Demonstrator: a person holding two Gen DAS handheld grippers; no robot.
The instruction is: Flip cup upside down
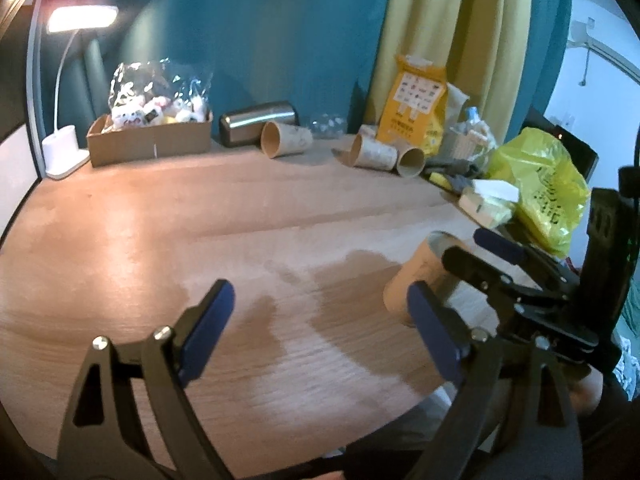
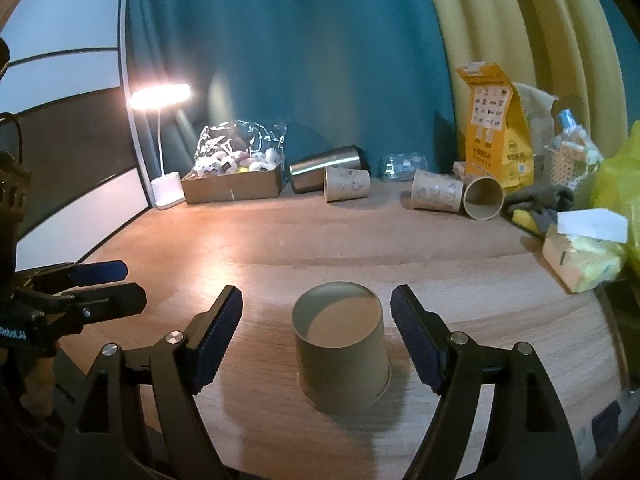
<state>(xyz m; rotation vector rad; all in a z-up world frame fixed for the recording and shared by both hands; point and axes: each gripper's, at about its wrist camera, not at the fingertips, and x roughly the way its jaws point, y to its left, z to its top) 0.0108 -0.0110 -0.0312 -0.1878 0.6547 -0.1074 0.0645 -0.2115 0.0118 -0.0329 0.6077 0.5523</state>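
Straddling the cup (image 2: 340, 346), spread right hand-held gripper (image 2: 316, 334); left hand-held gripper (image 1: 320, 320) spread.

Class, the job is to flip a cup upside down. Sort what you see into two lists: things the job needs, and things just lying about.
Job:
cup, rim down on the table
right gripper, open around it
left gripper, open

Lying about:
three tipped cups
steel flask
lamp
toy box
orange bag
yellow bag

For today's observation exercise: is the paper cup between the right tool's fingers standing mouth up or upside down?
Upside down. The cup is wider at the table, its rolled rim lies on the wood, and its recessed base faces up.
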